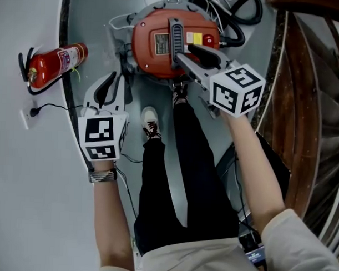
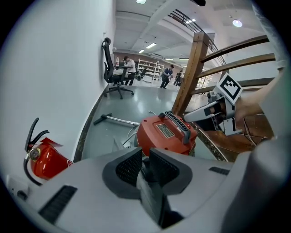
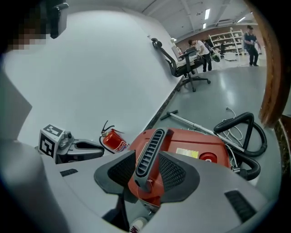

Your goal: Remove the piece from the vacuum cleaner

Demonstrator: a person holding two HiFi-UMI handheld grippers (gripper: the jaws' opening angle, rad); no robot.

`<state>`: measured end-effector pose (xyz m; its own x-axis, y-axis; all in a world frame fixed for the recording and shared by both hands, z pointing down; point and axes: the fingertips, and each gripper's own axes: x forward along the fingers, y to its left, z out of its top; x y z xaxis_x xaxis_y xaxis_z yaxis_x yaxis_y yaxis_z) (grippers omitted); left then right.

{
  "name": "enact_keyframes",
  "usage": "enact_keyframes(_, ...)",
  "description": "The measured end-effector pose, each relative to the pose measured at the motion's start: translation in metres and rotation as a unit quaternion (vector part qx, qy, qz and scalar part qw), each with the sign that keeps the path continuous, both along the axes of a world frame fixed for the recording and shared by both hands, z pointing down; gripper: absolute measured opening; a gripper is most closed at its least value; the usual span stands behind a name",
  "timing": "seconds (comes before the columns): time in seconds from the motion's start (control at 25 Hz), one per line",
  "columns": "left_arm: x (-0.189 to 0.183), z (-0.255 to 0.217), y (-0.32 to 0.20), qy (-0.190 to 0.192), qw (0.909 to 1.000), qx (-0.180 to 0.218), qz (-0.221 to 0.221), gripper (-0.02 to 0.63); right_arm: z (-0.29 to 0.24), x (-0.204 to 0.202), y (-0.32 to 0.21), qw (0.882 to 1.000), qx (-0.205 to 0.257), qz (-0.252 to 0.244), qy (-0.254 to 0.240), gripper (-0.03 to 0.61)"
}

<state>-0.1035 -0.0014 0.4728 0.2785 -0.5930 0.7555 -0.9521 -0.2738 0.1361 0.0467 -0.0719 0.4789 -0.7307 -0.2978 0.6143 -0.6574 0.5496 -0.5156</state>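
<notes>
A red vacuum cleaner (image 1: 156, 43) (image 2: 159, 132) (image 3: 195, 145) with a black ribbed handle (image 1: 176, 35) (image 3: 148, 157) stands on the grey floor against the wall. My right gripper (image 1: 186, 54) (image 3: 148, 172) hovers over its near edge, open. The handle's near end shows between the two pads, and neither pad presses on it. My left gripper (image 1: 117, 80) (image 2: 145, 166) is held to the vacuum's left, apart from it. It is open only a narrow gap, with nothing between the pads.
A red fire extinguisher (image 1: 55, 64) (image 2: 45, 159) lies by the wall at the left. A black hose (image 1: 234, 18) (image 3: 241, 132) and a metal wand (image 2: 116, 119) lie beyond the vacuum. A wooden stair railing (image 1: 304, 81) borders the right. The person's shoes (image 1: 150, 123) stand just before the vacuum.
</notes>
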Motion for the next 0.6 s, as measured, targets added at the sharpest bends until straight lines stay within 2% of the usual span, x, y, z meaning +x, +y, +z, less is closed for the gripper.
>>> enact_keyframes(0.4, 0.003, 0.027, 0.001, 0.008, 0.9995, -0.028, -0.008, 0.080, 0.019, -0.011, 0.006, 1.000, -0.017, -0.004, -0.006, 0.160)
enact_keyframes(0.6, 0.002, 0.043, 0.005, 0.005, 0.9985, -0.050, -0.020, 0.112, 0.026, -0.017, 0.004, 0.999, -0.019, 0.020, -0.021, 0.160)
